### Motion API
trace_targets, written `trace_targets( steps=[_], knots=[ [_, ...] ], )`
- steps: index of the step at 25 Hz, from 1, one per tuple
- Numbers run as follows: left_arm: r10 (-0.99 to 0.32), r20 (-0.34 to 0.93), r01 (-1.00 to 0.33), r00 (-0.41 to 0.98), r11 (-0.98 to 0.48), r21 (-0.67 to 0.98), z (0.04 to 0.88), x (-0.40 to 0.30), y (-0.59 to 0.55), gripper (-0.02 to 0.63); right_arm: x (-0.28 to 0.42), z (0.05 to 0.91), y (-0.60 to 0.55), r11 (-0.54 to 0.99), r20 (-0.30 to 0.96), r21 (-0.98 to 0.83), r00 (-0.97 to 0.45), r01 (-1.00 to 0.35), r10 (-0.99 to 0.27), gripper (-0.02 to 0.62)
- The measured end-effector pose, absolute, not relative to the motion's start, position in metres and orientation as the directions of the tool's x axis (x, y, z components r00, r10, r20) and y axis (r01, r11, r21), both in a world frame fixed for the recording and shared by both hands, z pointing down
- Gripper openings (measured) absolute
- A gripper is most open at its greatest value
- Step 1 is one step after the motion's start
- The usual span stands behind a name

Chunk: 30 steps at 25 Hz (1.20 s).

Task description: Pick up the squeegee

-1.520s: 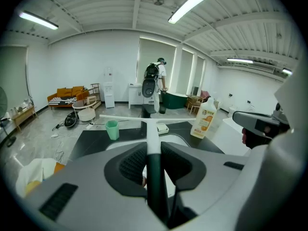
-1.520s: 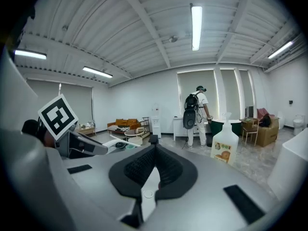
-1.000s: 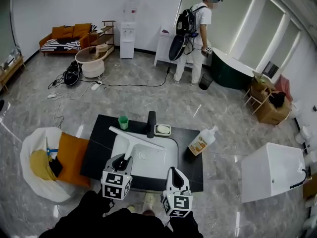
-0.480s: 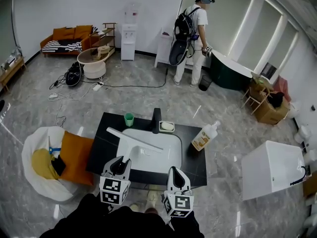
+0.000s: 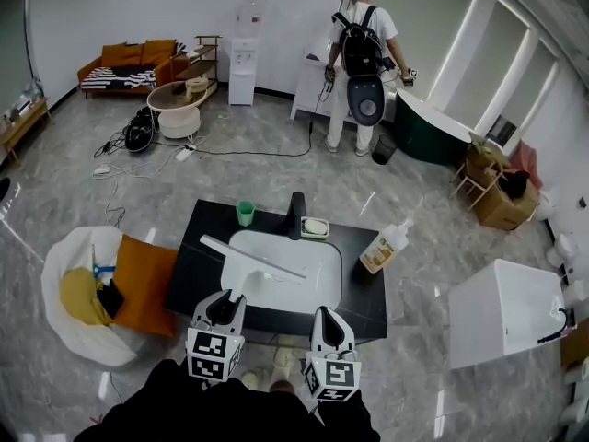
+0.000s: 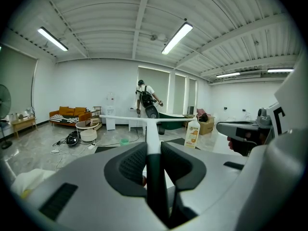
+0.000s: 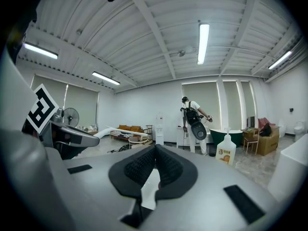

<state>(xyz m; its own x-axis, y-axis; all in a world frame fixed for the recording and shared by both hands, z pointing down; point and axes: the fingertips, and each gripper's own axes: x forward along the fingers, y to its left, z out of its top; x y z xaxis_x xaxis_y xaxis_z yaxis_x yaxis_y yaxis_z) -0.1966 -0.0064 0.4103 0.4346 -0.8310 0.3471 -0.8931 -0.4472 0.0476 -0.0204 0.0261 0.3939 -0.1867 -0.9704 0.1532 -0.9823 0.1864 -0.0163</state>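
The squeegee (image 5: 250, 258) is white with a dark grip, and its long blade hangs level over the white basin (image 5: 322, 284). My left gripper (image 5: 224, 305) is shut on its handle at the counter's near edge. In the left gripper view the dark handle (image 6: 154, 182) sits clamped between the pads, and the white stem runs up to the crossbar blade (image 6: 144, 120). My right gripper (image 5: 328, 324) hovers beside it, shut with nothing in it. In the right gripper view its pads meet (image 7: 155, 159), and the squeegee blade (image 7: 120, 130) shows at the left.
A dark counter (image 5: 195, 270) carries a black faucet (image 5: 296, 215), green cup (image 5: 245, 213), soap dish (image 5: 316, 227) and soap bottle (image 5: 382, 250). A white tub with an orange cushion (image 5: 147, 284) stands left, a white box (image 5: 506, 316) right. A person (image 5: 361, 63) stands far back.
Both grippers have drawn back toward me from over the basin, the left still holding the squeegee. The person at the back has turned to face the wall.
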Motion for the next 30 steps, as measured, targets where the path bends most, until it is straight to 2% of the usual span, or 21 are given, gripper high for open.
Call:
trace_targets(
  steps=[30],
  knots=[
    [-0.830, 0.350, -0.892, 0.434, -0.451, 0.038, 0.4121, -0.1888, -0.0092, 0.106, -0.0157, 0.3951, 0.0235, 0.190, 0.153, -0.021, -0.191, -0.981, -0.970, 0.016]
  ],
)
